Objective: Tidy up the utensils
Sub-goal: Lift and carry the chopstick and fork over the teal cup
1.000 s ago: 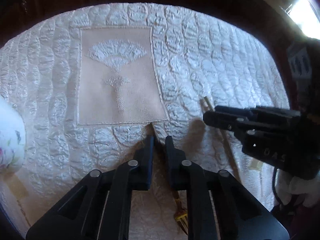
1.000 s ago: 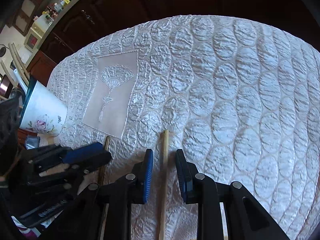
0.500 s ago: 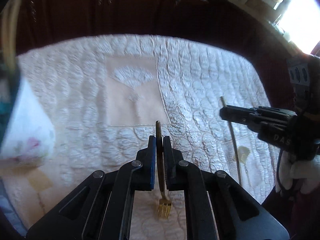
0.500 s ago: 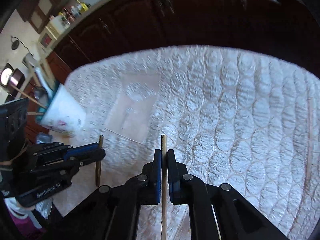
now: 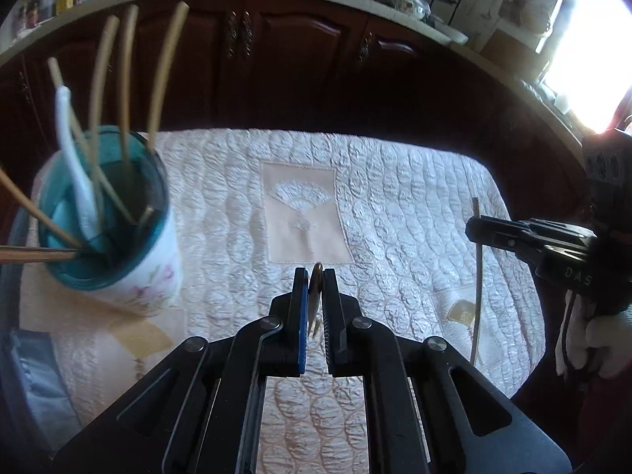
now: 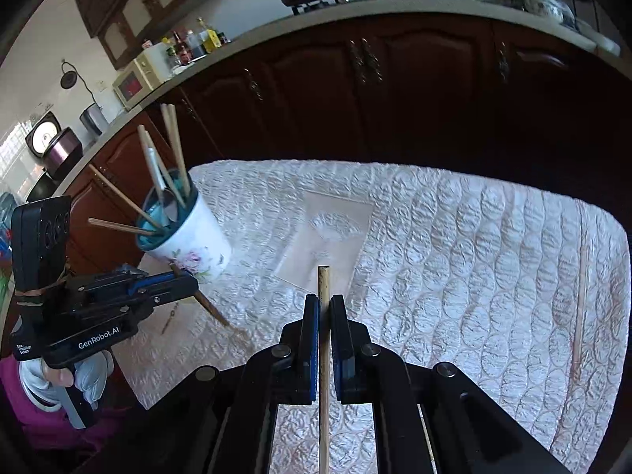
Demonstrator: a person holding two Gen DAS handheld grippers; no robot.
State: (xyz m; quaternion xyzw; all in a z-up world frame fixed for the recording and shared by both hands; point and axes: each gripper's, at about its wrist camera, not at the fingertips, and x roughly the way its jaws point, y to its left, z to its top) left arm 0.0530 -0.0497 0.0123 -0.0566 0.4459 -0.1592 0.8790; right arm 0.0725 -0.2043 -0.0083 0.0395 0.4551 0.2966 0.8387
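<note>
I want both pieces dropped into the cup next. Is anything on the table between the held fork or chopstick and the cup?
Nothing visible on the tablecloth blocks either. The cup already holds leaning chopsticks crowding its mouth; the fork and chopstick must slip between them.

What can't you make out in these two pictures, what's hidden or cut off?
- Left wrist view: the fork held in the left tongs; its tines are hidden behind the fingers.
- Right wrist view: the chopstick runs off the bottom edge.
- Both views: the cup; its utensils' lower ends are hidden inside.

Gold fork [image 5: 315,296], chopstick [image 6: 324,355] airborne, clamped.
</note>
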